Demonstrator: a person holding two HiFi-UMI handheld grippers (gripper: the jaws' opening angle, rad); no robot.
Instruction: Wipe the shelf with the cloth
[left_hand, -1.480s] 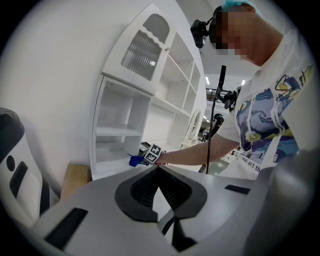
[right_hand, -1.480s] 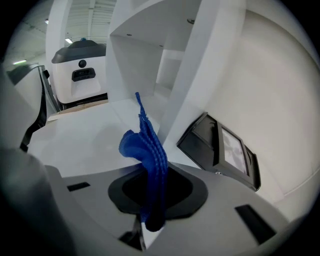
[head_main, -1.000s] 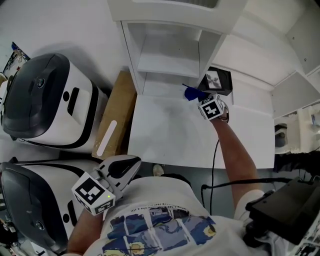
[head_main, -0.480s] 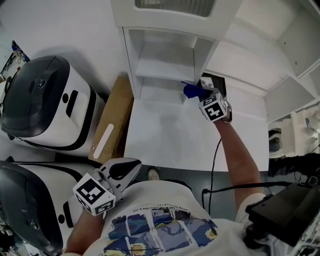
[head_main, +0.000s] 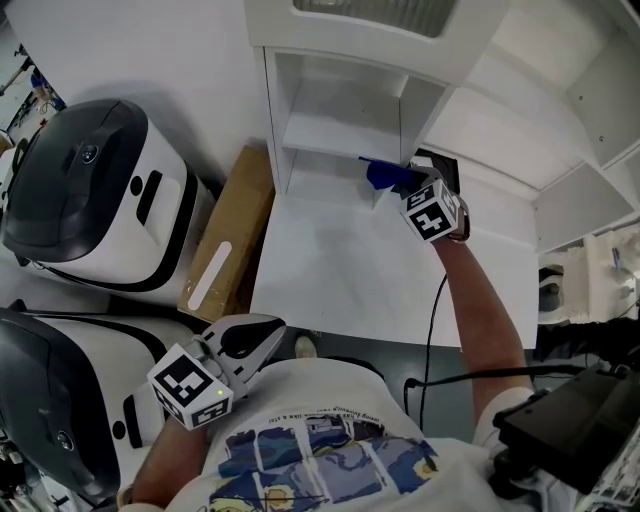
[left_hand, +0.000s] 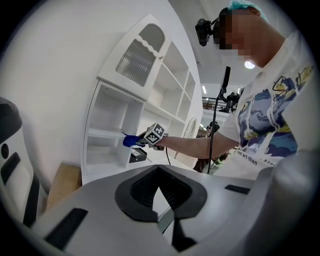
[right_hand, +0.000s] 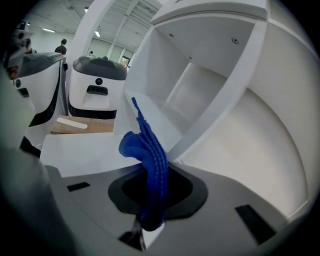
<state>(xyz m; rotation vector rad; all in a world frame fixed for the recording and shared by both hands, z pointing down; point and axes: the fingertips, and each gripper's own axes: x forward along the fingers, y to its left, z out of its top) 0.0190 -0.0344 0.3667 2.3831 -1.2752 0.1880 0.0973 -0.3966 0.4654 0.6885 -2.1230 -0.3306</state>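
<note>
The cardboard box (head_main: 228, 245) lies between a machine (head_main: 95, 195), left, and the shelf (head_main: 338, 135), right.

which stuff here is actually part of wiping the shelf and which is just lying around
Part of the job: blue cloth, clamped in the right hand-held gripper; white shelf unit.

Lying about: cardboard box; two white-and-black machines; small black box; left hand-held gripper, shut and empty.
</note>
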